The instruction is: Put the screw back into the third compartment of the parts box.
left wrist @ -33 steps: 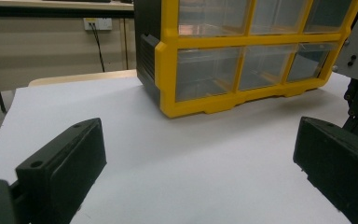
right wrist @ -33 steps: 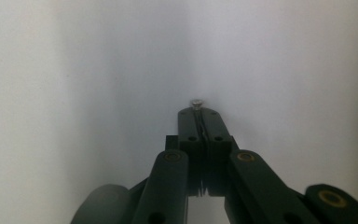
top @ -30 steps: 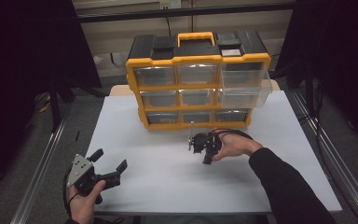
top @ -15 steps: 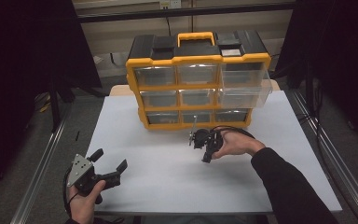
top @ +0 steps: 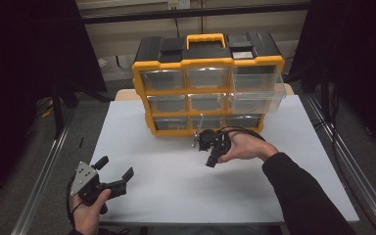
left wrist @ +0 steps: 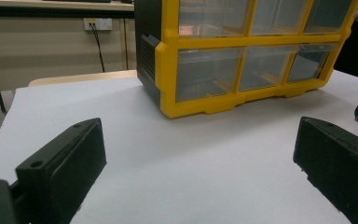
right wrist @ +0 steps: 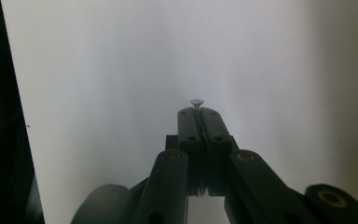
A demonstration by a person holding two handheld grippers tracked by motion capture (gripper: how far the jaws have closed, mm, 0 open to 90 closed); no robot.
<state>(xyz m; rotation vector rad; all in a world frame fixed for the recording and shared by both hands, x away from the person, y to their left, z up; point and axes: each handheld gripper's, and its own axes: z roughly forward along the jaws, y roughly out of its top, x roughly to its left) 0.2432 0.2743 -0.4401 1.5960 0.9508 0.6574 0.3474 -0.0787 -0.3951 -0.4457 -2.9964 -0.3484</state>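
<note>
A yellow-framed organizer (top: pixel 208 90) with clear drawers and a black top stands at the back of the white table (top: pixel 166 191). A clear drawer on its right side (top: pixel 257 93) sticks out. My right gripper (top: pixel 209 163) hangs just in front of the organizer, pointing down at the table. In the right gripper view its jaws (right wrist: pixel 198 112) are shut on a small screw (right wrist: pixel 196 102), whose flat head pokes out at the tip. My left gripper (top: pixel 114 167) rests near the front left corner, open and empty. Its own view, the left gripper (left wrist: pixel 200 172), faces the organizer (left wrist: pixel 242 56).
Metal rails run along both sides of the table (top: pixel 44 171). Dark curtains close off left and right. The right forearm in a black sleeve (top: pixel 303 196) crosses the front right of the table. A wall socket (left wrist: pixel 97 23) sits behind the table.
The right gripper has risen a little off the table with the screw, closer to the organizer's lower drawers. The left gripper has stayed put.
</note>
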